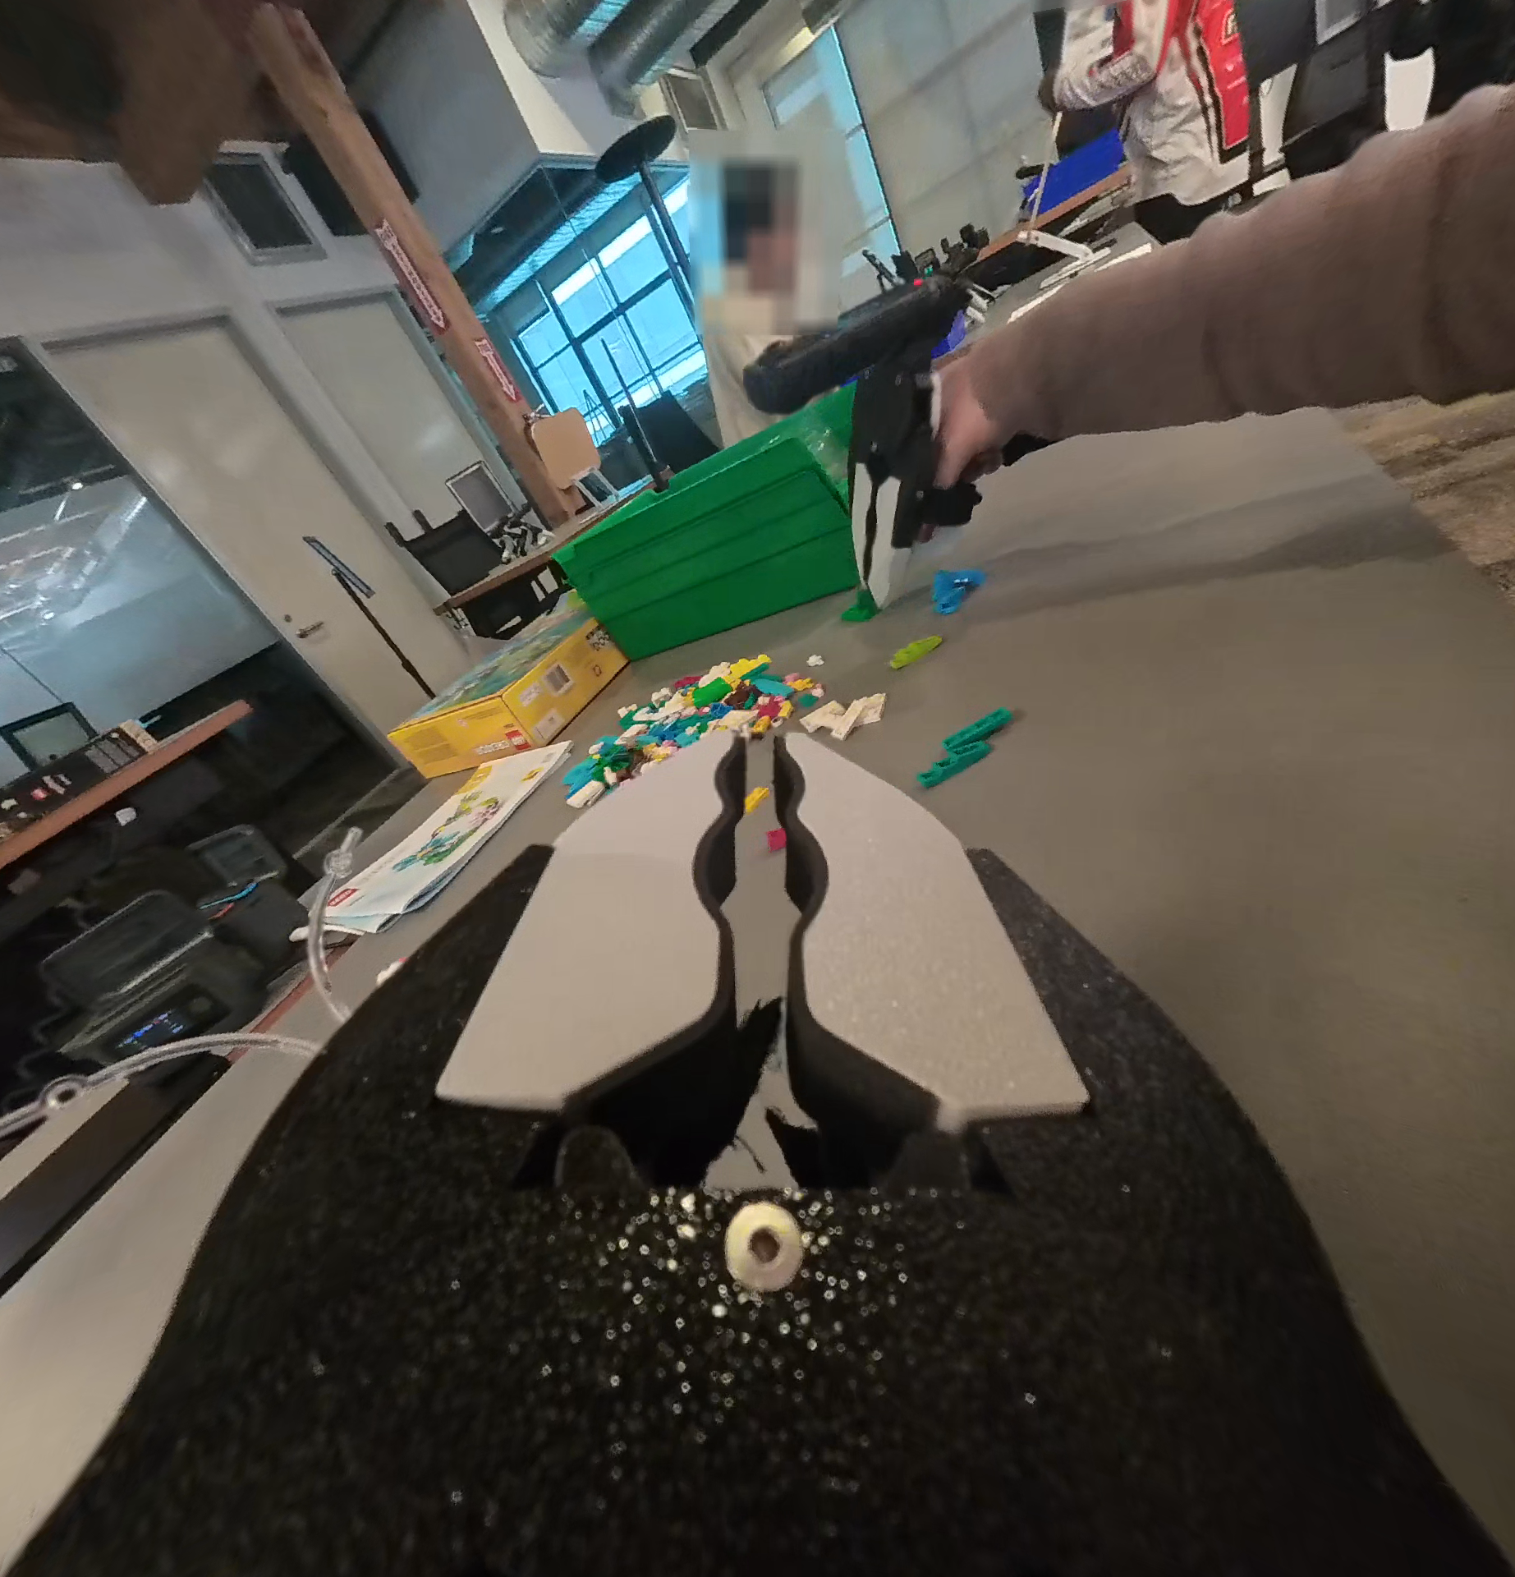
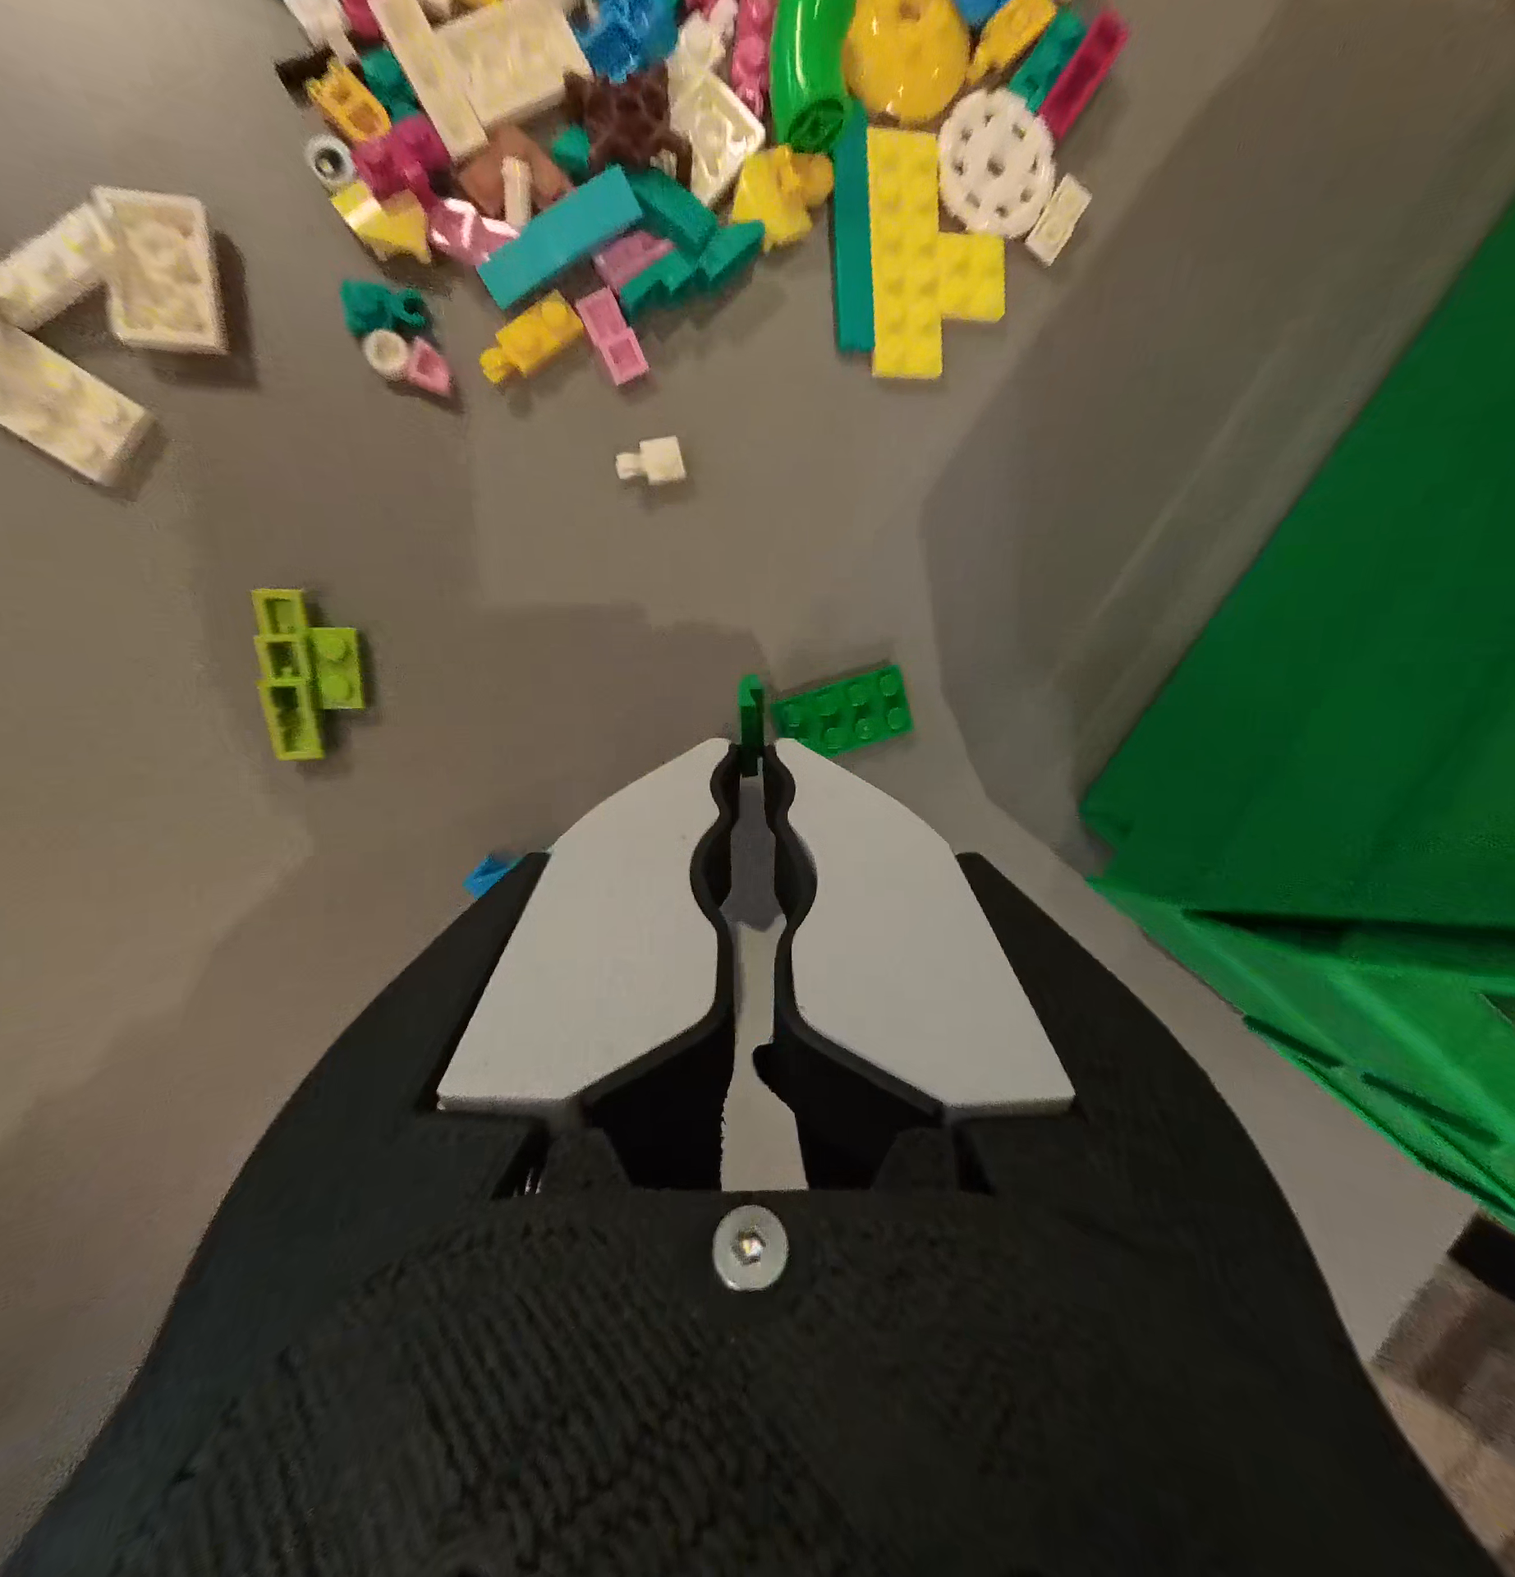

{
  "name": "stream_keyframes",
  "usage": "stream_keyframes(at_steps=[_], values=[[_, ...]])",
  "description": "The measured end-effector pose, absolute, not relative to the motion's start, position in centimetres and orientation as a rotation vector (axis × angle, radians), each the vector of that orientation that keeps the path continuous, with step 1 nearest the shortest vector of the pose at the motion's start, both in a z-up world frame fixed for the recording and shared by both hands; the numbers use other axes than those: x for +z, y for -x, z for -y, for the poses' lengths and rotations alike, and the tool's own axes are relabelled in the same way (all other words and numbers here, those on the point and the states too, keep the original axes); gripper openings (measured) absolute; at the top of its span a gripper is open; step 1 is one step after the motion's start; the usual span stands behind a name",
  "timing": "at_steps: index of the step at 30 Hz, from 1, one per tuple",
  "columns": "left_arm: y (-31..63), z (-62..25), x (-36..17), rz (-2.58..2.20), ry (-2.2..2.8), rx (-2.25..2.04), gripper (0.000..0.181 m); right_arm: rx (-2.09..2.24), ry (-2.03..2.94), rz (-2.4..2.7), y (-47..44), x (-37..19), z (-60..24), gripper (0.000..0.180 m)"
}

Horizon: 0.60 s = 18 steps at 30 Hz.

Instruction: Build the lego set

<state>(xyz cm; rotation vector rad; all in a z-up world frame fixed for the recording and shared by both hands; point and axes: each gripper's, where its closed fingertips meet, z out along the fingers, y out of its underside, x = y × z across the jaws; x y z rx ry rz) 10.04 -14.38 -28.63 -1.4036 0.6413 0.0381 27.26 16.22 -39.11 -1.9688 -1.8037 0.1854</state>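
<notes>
Pinched at the tips of the right gripper (image 2: 749,751), nearly closed, a small dark green piece (image 2: 749,712) stands on edge, long axis pointing away from the fingers. Just right of it lies a green studded plate (image 2: 847,712), flat on the grey table (image 2: 481,546). Well apart, the left gripper (image 1: 760,747) hovers almost closed, holding nothing.

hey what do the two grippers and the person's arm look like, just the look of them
Both match: the left gripper and right gripper each have a rough black printed body, two pale grey fingers with wavy black inner edges, and one silver screw at the middle. The left wrist view shows a beige sleeve on the arm behind the right gripper.
</notes>
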Motion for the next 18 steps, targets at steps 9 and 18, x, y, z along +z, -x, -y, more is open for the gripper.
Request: stream_keyframes(at_steps=[9, 18], values=[[-5.1, 16.5, -26.4, -0.66, 1.39, 0.104, 0.013, 0.323, 1.769, 1.587, -24.3, -32.9, -12.9, 0.018], [-3.8, 20.6, -34.9, -0.916, 1.897, -0.311, 0.043, 1.012, 1.239, 1.971, -12.0, -31.7, 11.3, 0.023]])
